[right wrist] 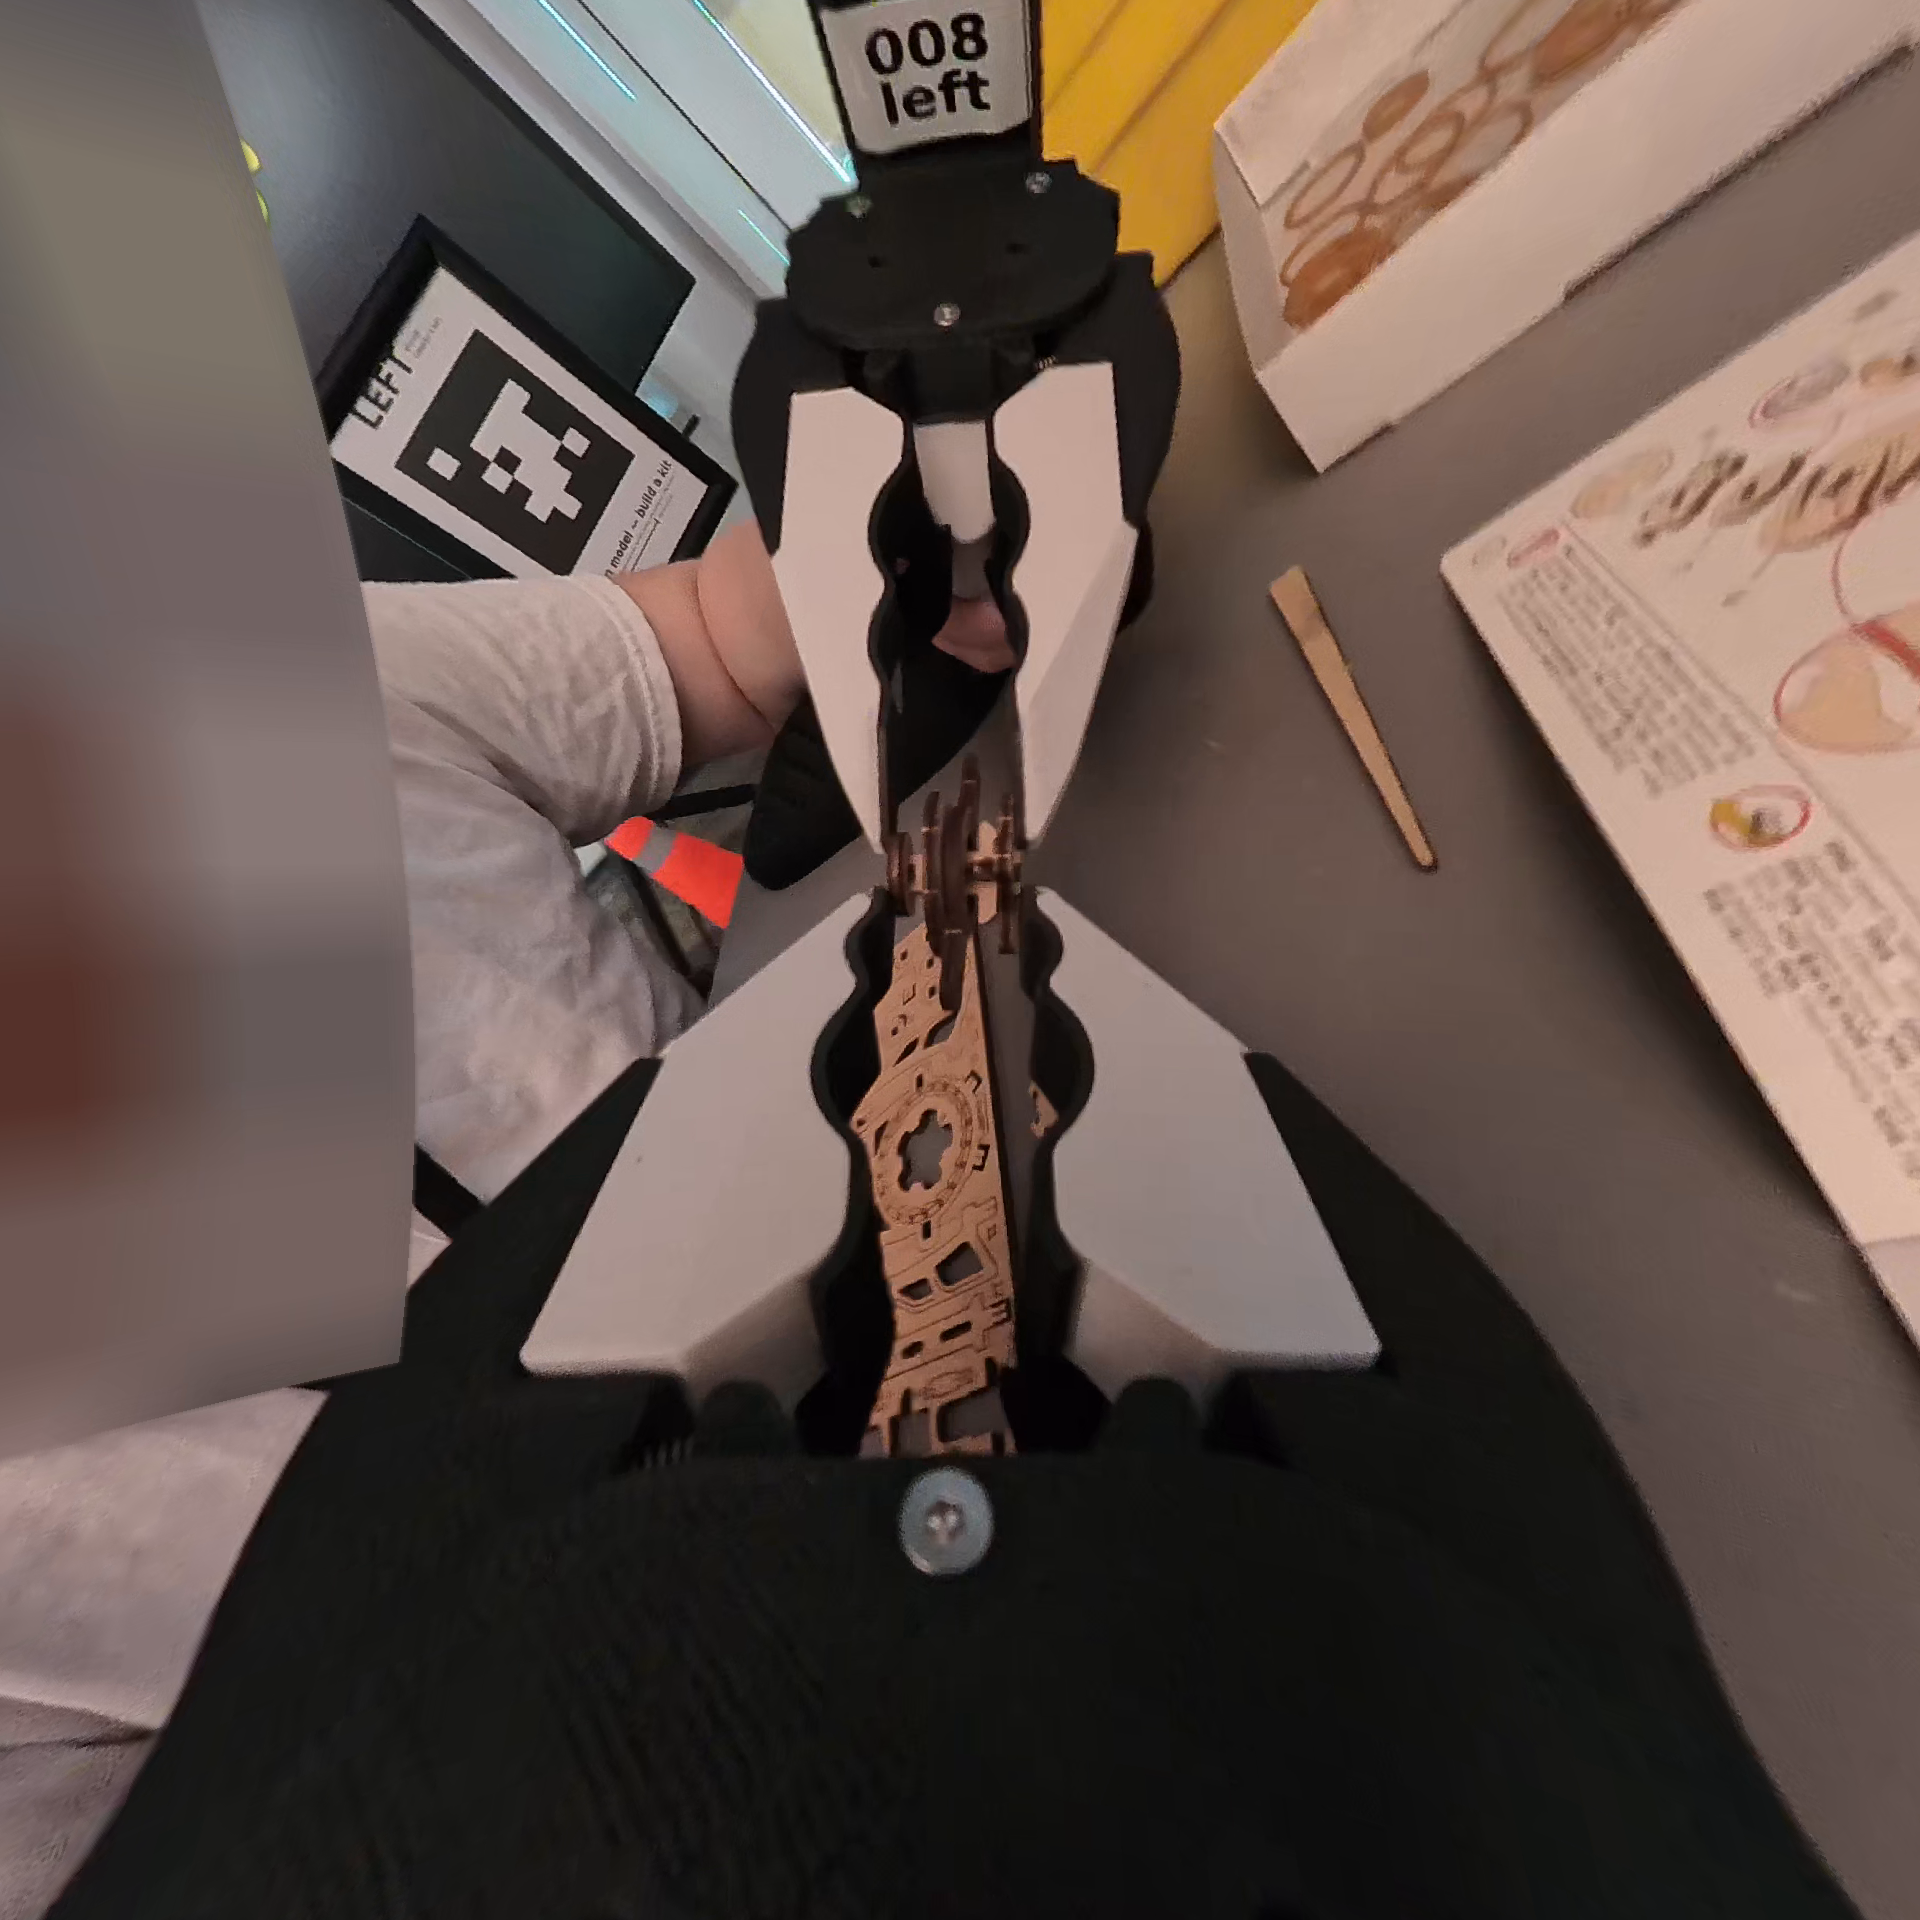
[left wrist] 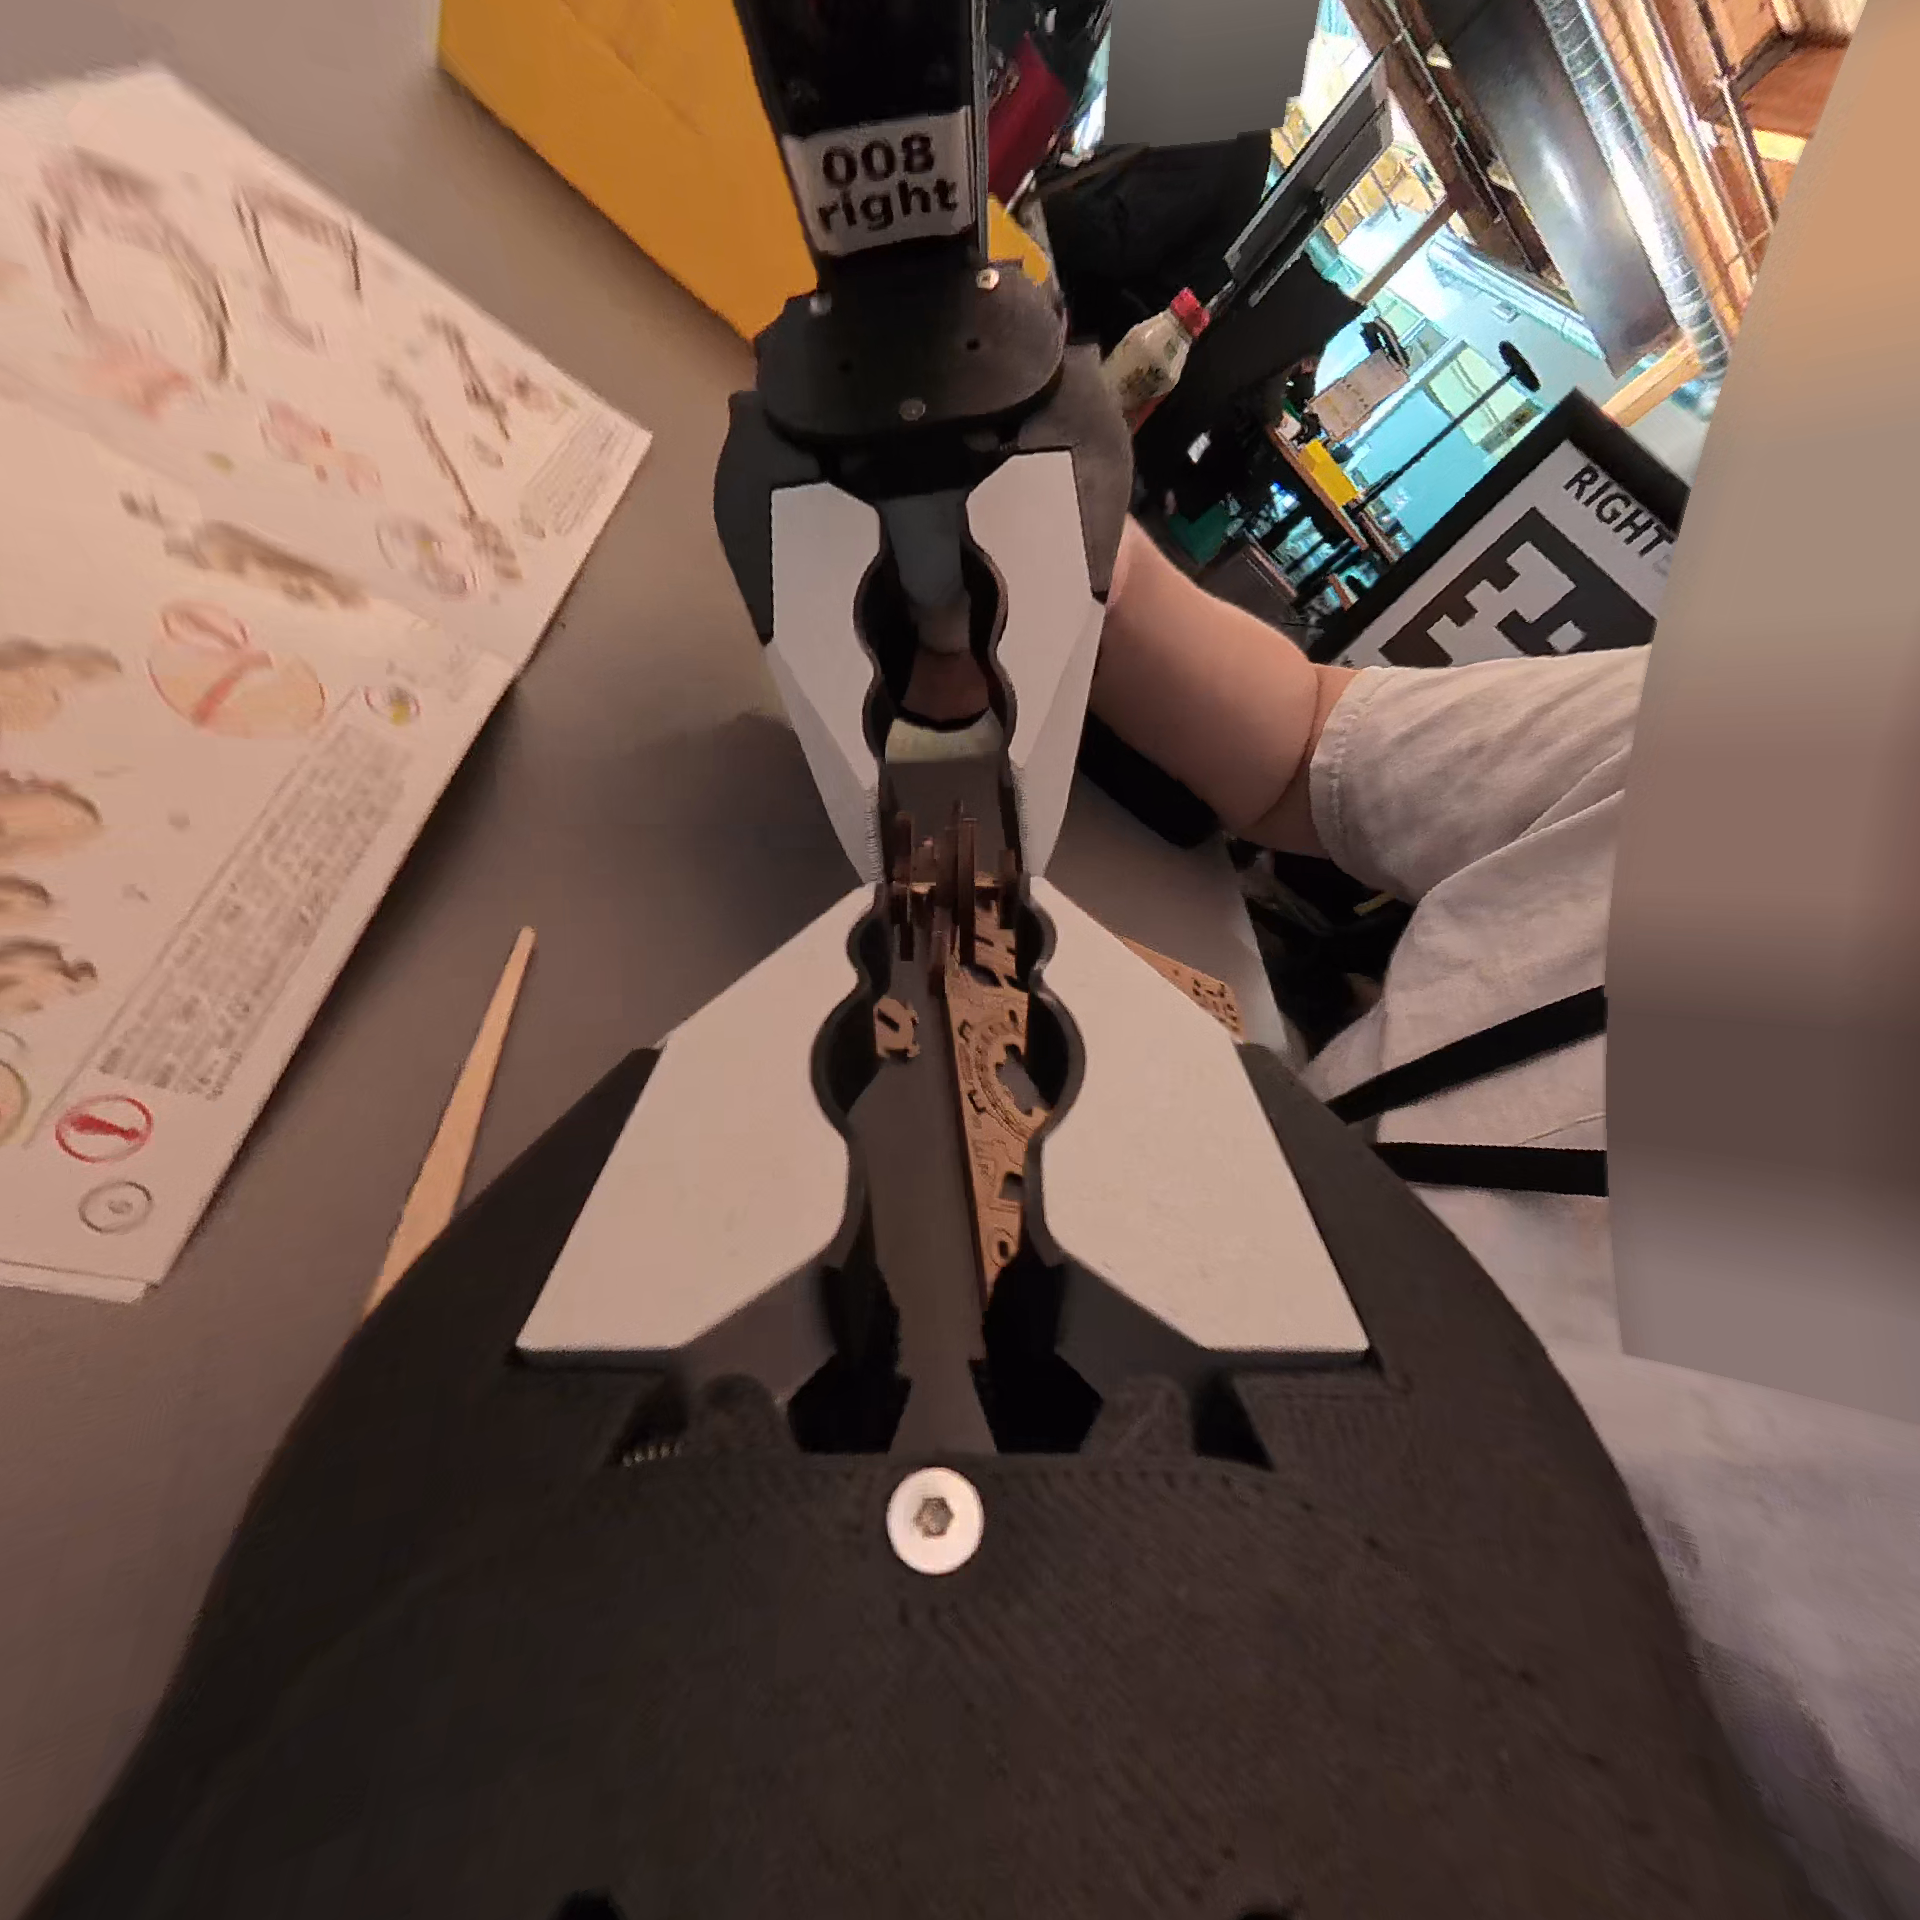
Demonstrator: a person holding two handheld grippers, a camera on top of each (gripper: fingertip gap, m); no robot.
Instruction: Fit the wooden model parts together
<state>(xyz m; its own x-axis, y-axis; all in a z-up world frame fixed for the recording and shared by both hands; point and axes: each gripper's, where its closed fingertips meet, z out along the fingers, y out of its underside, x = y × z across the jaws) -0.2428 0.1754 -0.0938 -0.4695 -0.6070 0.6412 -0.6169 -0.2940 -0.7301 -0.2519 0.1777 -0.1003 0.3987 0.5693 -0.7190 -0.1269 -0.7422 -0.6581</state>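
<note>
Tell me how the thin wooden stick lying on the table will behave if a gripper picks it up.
The wooden stick looks thin and flat, so probably very light and somewhat bendy. It tapers along its length, so the narrow end may snap if squeezed hard. Lying flush on the grey table, it would likely be awkward to get jaws under; it shouldn't roll.

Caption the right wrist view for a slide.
Right gripper and left gripper meet tip to tip, both shut on the wooden model above a grey table.
</note>
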